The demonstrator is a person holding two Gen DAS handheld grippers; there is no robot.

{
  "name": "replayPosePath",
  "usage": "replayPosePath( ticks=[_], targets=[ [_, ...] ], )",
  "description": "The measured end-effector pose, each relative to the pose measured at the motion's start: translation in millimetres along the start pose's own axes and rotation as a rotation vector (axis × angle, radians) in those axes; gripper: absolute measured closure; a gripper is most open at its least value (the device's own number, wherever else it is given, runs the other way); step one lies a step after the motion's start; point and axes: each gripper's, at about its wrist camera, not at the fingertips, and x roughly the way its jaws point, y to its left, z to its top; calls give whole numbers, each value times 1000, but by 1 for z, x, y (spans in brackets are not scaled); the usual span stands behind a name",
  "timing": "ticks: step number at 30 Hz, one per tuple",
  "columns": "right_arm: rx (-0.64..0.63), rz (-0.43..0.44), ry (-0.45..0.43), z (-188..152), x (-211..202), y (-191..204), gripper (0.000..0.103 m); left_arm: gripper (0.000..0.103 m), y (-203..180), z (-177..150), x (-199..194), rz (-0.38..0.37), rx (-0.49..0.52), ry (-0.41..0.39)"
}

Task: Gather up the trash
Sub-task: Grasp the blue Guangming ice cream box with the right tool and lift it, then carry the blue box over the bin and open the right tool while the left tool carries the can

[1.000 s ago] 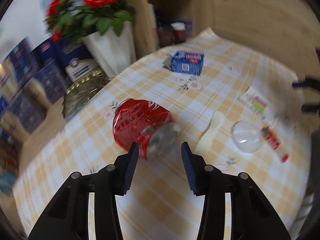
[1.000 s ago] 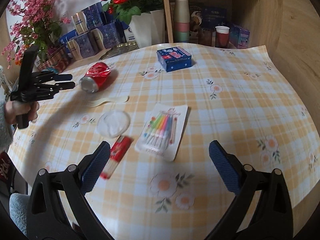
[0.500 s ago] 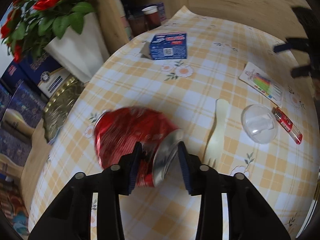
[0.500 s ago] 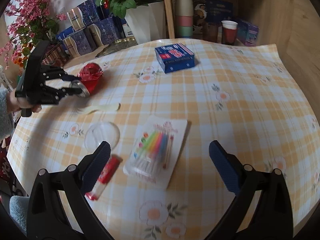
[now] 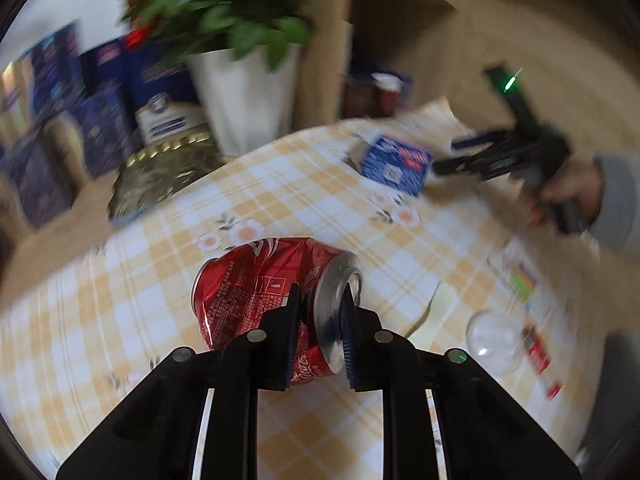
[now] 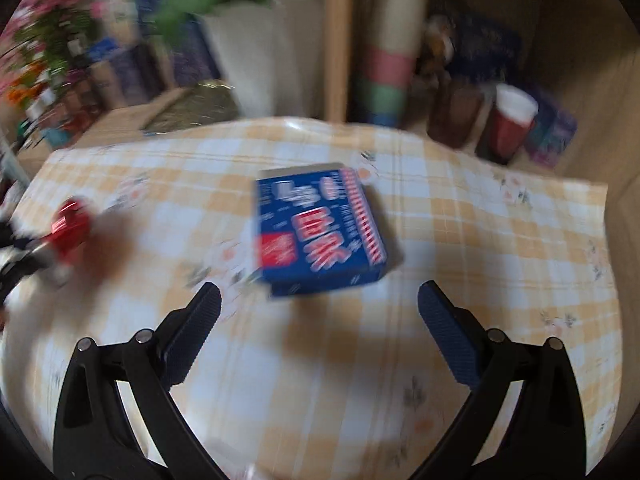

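Note:
A crushed red soda can lies on its side on the yellow checked tablecloth. My left gripper has its jaws closing on the can's silver end rim, with both pads against the metal. In the right wrist view the can shows blurred at the far left edge. A blue carton sits just ahead of my right gripper, whose jaws stand wide open and hold nothing. In the left wrist view the carton lies near the far table edge, with the right gripper held by a hand beside it.
A clear plastic lid, a red lighter, a candle pack and a pale strip lie at the right. A white vase of roses and a gold tin stand behind. Cups fill the shelf.
My left jaws have narrowed from either side of the can onto its end rim. The right gripper has swept from over the candle pack to the blue carton.

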Motion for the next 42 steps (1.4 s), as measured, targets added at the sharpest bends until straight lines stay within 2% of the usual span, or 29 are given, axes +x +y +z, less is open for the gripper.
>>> replayPosePath(
  ticks=[4,7,11,12,14,15,19,25,30,42],
  targets=[
    [-25,-4,33,16,26,8,6,85,16,-5,-16,-2,-128,-32],
    [-47,-28,68,24,41,16,6,85,21,-10,-26,6,-165,-41],
    [5,-37,121,31,57,14,6,85,26,-21,-38,14,-202,-44],
    [16,-25,137,31,61,14,8,85,26,-23,-41,21,-203,-44],
    [7,-17,132,30,58,18,20,86,25,-26,-44,30,-204,-39],
    [-7,-29,108,28,51,22,21,86,24,-28,-46,35,-203,-36],
    [-30,9,30,16,21,36,22,86,19,-34,-56,55,-197,-26],
    [-53,105,-50,-18,-39,60,22,86,-1,-40,-82,68,-191,-39],
    [-60,160,-84,-47,-84,79,22,86,-25,-48,-110,61,-186,-55],
    [-81,183,-128,-135,-182,111,23,86,-93,-85,-185,36,-173,-80]
  ],
)
